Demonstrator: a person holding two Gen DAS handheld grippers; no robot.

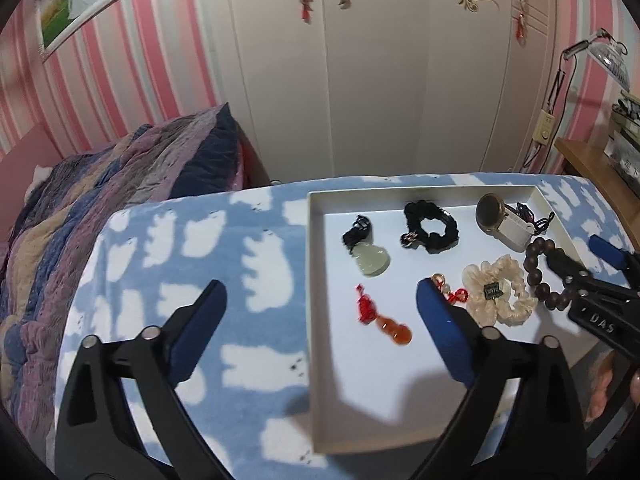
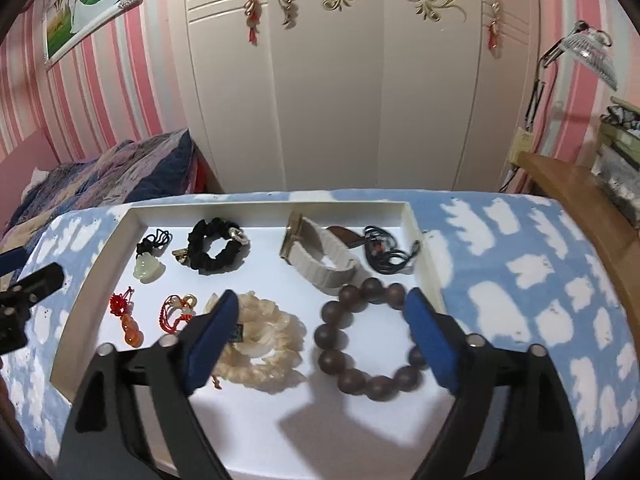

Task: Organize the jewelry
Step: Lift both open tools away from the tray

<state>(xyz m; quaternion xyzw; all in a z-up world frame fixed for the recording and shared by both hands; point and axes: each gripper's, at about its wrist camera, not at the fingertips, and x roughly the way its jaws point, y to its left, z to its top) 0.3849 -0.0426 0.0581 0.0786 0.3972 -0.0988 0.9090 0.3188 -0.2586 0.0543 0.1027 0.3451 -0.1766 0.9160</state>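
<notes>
On the surface [image 1: 248, 248] with the blue cloud-print cover sits one shallow white tray [image 2: 416, 232], and everything's lying loose on its floor. Count: two scrunchies, one black scrunchie [image 2: 218, 250] at the back and one cream scrunchie [image 2: 268, 344] nearer front; one dark wooden bead bracelet [image 2: 360, 344]; one watch [image 2: 316, 256] with a white strap; one black cord tangle [image 2: 386, 256]; one pale jade pendant [image 1: 370, 258]; one orange gourd charm [image 1: 394, 330] on a red knot; one red string bracelet [image 2: 176, 314]. Left gripper [image 1: 322, 306] hangs above the tray's left edge, jaws wide apart, nothing between them. Right gripper [image 2: 322, 330] is spread wide too, above the bead bracelet, not touching it.
</notes>
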